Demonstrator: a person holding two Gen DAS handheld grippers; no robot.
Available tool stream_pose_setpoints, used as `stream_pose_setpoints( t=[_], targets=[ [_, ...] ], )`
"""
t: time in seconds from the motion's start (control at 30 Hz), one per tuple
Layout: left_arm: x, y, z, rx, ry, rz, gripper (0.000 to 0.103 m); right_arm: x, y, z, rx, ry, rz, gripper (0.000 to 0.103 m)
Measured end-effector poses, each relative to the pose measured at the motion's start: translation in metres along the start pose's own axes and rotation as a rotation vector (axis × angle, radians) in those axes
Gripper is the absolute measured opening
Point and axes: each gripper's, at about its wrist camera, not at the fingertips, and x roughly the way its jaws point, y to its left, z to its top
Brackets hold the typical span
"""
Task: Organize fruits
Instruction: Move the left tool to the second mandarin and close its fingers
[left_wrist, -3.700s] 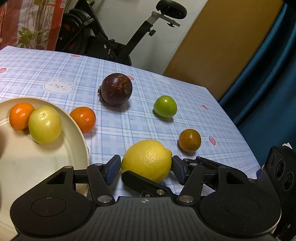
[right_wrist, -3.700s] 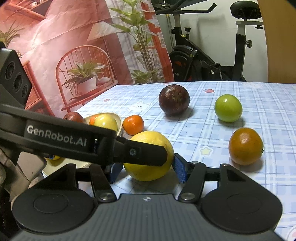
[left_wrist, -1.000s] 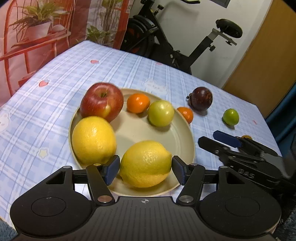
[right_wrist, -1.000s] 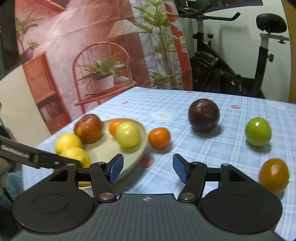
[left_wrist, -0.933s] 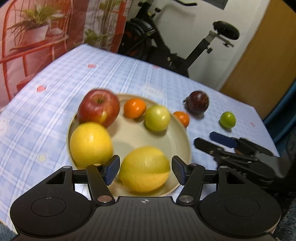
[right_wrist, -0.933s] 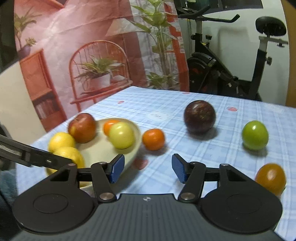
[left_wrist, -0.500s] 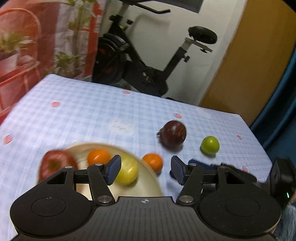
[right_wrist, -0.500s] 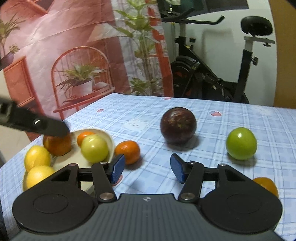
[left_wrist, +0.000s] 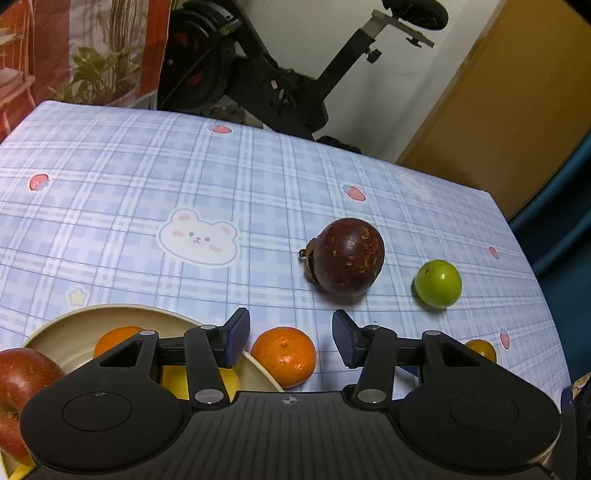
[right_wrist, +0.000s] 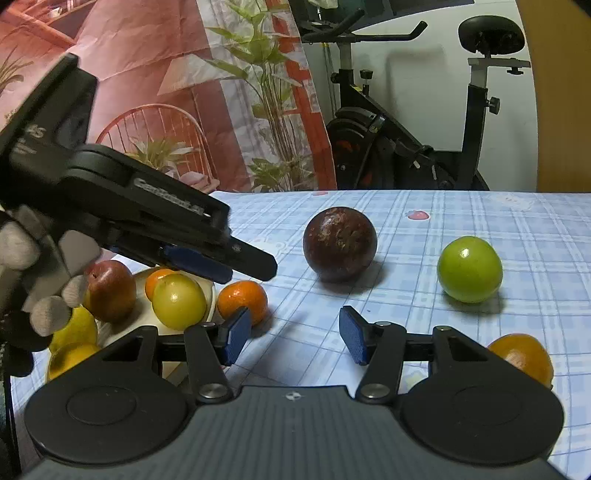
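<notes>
The left gripper (left_wrist: 290, 338), empty with its jaws closing, hangs over the mandarin (left_wrist: 283, 356) — the fruit sits on the cloth just beside the plate (left_wrist: 110, 314) rim, seemingly just below the fingertips — nearer than the half-open, empty right gripper (right_wrist: 291, 334).

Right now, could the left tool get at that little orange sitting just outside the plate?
Probably yes. The small orange lies just ahead of the left tool, beside the plate, nothing between. Its jaws are closing empty, though, and look barely wider than the fruit.
</notes>
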Motion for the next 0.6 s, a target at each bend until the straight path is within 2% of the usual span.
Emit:
stream_pose_setpoints(
  t=[0.2,0.6],
  targets=[
    [0.000,-0.007,-0.003,0.003,0.023,-0.039,0.052,0.004,0.002,0.000,-0.005,0.022,-0.013,0.056],
    [-0.001,-0.019,-0.011,0.022,0.025,-0.104,0.050,0.008,0.005,-0.003,-0.027,0.058,0.025,0.056]
  ],
)
